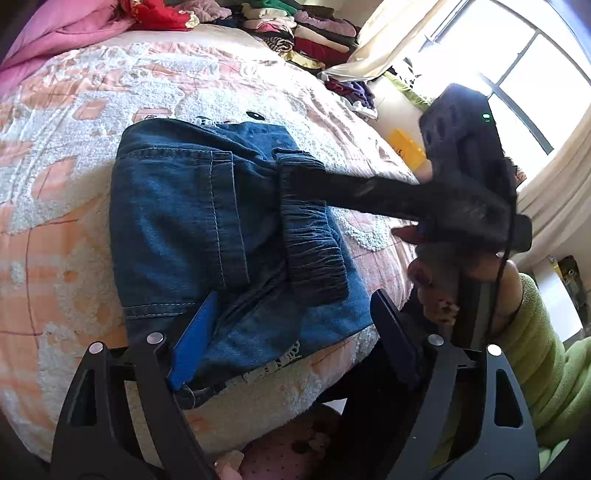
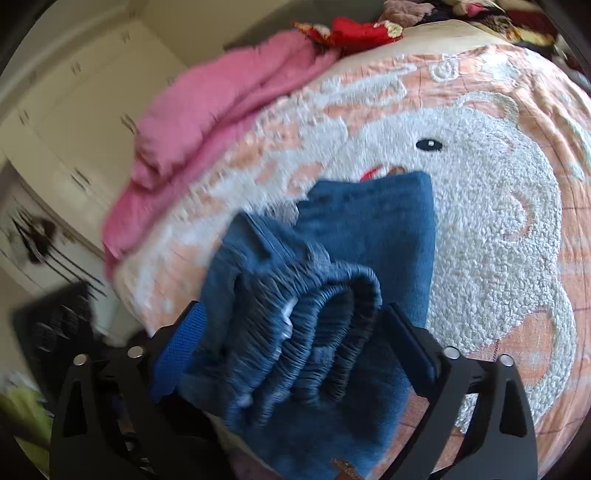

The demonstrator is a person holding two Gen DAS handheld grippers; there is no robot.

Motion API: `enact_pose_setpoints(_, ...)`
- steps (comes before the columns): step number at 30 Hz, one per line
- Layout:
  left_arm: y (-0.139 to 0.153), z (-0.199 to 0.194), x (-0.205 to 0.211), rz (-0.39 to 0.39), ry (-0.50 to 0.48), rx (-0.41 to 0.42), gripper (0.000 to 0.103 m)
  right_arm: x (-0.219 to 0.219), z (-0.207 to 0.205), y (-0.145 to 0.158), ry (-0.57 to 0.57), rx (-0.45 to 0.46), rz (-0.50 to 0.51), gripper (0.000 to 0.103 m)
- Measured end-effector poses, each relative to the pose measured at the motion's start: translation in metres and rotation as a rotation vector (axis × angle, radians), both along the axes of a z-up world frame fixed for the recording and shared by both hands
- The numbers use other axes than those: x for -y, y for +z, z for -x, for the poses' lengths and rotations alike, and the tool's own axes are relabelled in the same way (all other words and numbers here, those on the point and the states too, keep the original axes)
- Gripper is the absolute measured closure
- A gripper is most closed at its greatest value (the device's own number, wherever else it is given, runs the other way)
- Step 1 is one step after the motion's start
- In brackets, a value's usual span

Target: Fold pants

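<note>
Folded blue denim pants with a gathered elastic waistband [image 1: 207,229] lie on the peach-and-white fleecy bedspread [image 1: 66,155], roughly mid-bed; left gripper [image 1: 291,328] hangs over the near edge of the bundle, jaws spread wide, pads not pressing, lower denim layer showing between the fingers; right gripper [image 2: 295,339] straddles the bunched waistband end of the pants [image 2: 332,258], elastic folds heaped between its blue pads; jaws partly apart, and whether the pads actually clamp the cloth I cannot tell, frame is blurred; in the left wrist view the right gripper's black body [image 1: 373,192] reaches in from the right with its tip at the waistband; pink quilt [image 2: 192,125] at the bed's far side; stacked clothes [image 1: 295,33] beyond.
</note>
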State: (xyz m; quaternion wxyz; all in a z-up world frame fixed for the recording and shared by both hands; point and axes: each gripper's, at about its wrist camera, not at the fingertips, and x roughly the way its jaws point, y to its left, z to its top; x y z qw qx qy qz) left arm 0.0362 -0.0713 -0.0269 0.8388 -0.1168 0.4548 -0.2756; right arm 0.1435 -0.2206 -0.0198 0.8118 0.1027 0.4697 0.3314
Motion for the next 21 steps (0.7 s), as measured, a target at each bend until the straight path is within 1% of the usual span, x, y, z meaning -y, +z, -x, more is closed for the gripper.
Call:
enact_pose_setpoints(1, 0.0, -0.007, -0.002, -0.004, 0.002, 0.0, 0.028, -0.007, 0.0, -0.001, 0.014, 0.004, 0.044, 0.061)
enact_pose_setpoints(2, 0.0, -0.007, -0.002, -0.006, 0.002, -0.001, 0.028, -0.01, 0.002, 0.001, 0.031, 0.018, 0.049, 0.065)
enact_pose_setpoints(3, 0.0, -0.006, -0.003, -0.008, 0.005, 0.002, 0.028, -0.009, 0.004, 0.005, 0.033, 0.03, 0.027, 0.069)
enact_pose_setpoints(4, 0.002, -0.007, 0.001, -0.01, 0.005, 0.005, 0.027, -0.006, 0.007, 0.01, 0.033, 0.046, 0.003, 0.07)
enact_pose_setpoints(5, 0.002, -0.003, -0.001, -0.01, 0.004, 0.008, 0.027, -0.004, 0.008, 0.013, 0.027, 0.063, 0.005, 0.07)
enact_pose_setpoints(6, 0.002, -0.003, -0.001, -0.01, 0.003, 0.008, 0.027, -0.003, 0.006, 0.012, 0.018, 0.069, 0.028, 0.07)
enact_pose_setpoints(7, 0.002, -0.003, 0.0, -0.009, 0.003, 0.006, 0.027, -0.002, 0.004, 0.008, 0.004, 0.062, 0.066, 0.067)
enact_pose_setpoints(8, 0.001, -0.003, 0.0, -0.009, 0.003, 0.002, 0.027, -0.001, 0.0, 0.0, -0.013, 0.042, 0.111, 0.06)
enact_pose_setpoints(9, 0.0, -0.004, 0.0, -0.012, 0.005, -0.001, 0.027, -0.001, -0.002, -0.006, -0.025, 0.023, 0.12, 0.054)
enact_pose_setpoints(11, 0.0, -0.003, 0.0, -0.013, 0.01, -0.004, 0.027, 0.003, -0.004, -0.011, -0.047, -0.002, 0.086, 0.052)
enact_pose_setpoints(13, 0.002, -0.002, -0.001, -0.015, 0.012, -0.001, 0.027, 0.006, 0.001, -0.007, -0.054, 0.016, 0.083, 0.046)
enact_pose_setpoints(14, 0.003, -0.001, -0.001, -0.018, 0.014, 0.002, 0.027, 0.008, 0.005, -0.002, -0.058, 0.031, 0.078, 0.04)
enact_pose_setpoints(15, 0.004, 0.0, -0.001, -0.02, 0.014, 0.004, 0.025, 0.011, 0.007, 0.002, -0.066, 0.043, 0.073, 0.038)
enact_pose_setpoints(18, 0.007, 0.001, -0.002, -0.022, 0.022, 0.008, 0.024, 0.018, 0.013, 0.016, -0.096, 0.077, 0.062, 0.038)
enact_pose_setpoints(21, 0.01, 0.003, -0.002, -0.033, 0.028, 0.018, 0.019, 0.027, 0.016, 0.026, -0.12, 0.1, 0.07, 0.038)
